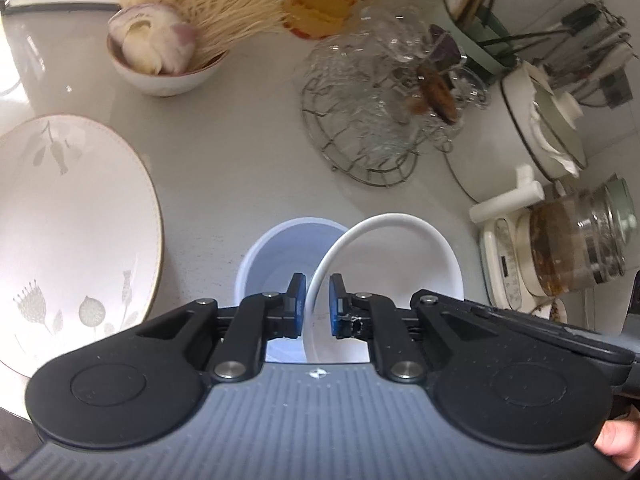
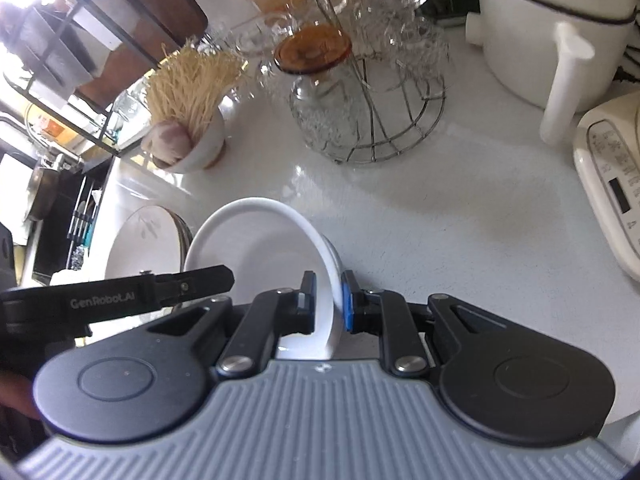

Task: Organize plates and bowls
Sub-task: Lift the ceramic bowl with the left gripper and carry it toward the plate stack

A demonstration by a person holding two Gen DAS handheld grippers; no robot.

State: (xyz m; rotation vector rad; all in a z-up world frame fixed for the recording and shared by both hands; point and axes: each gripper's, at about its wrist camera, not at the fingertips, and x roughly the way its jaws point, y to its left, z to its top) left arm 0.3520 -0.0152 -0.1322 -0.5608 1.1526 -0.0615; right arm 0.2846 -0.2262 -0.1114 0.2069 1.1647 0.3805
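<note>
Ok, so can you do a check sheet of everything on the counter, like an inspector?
Surface: pale counter, shiny, no spills seen.
Job's things: white bowl tilted, held by its rim; pale blue bowl partly behind it; flowered plate lying to the left.
Clutter: bowl of noodles and onion, wire rack of glasses, white pot, glass kettle.
Grippers: left tongs and right tongs are each shut on the white bowl's rim.
Cables: nothing seen.
Surroundings: dark shelf rack beyond the counter's left end.
</note>
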